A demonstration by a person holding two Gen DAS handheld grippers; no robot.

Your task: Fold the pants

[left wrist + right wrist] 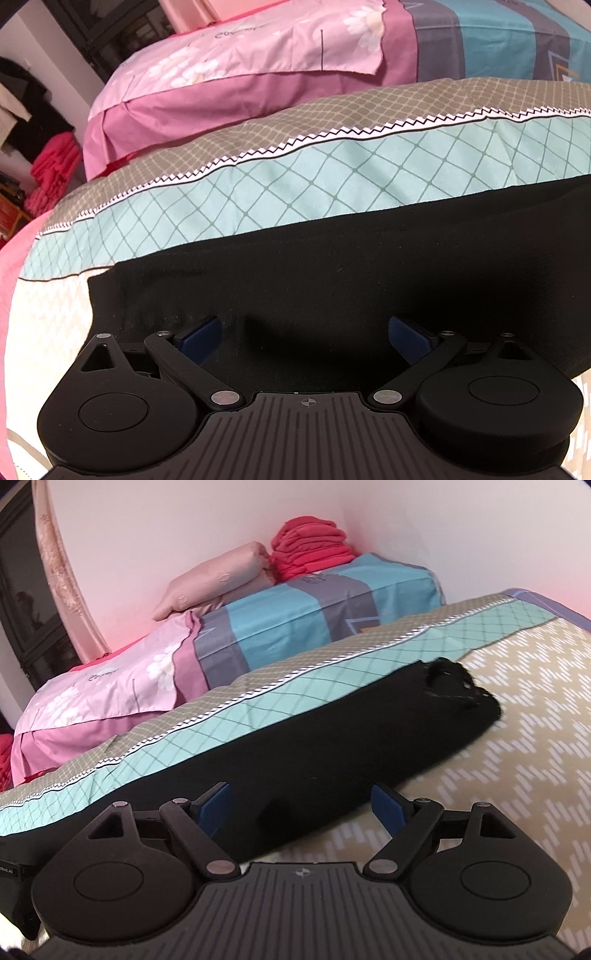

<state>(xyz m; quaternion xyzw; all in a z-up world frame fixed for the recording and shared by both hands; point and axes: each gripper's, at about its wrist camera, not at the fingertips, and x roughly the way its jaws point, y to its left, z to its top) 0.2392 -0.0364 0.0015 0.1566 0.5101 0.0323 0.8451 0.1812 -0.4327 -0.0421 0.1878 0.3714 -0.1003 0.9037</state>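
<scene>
Holding both tongs spread, gripping nothing. Black pants [332, 738] lying long across bed [517, 738], directly ahead. Left tongs [304, 332] hovering over pants; right tongs [299, 805] nearing their near edge.

Black cloth pants [332, 266]: matt, slightly fuzzy knit, light lint specks. Patterned teal-and-beige bedspread [295, 184]: smooth woven cloth, matt. Pink floral folded quilt [240, 55]: smooth cotton-like cloth, faint sheen. Stack of red folded cloth [310, 546]: soft, matt. Left gripper [304, 334] and right gripper [299, 805]: matt black plastic bodies, ribbed grey plate, blue rubbery-looking pads [201, 332], small brushed metal pivot pins.
</scene>
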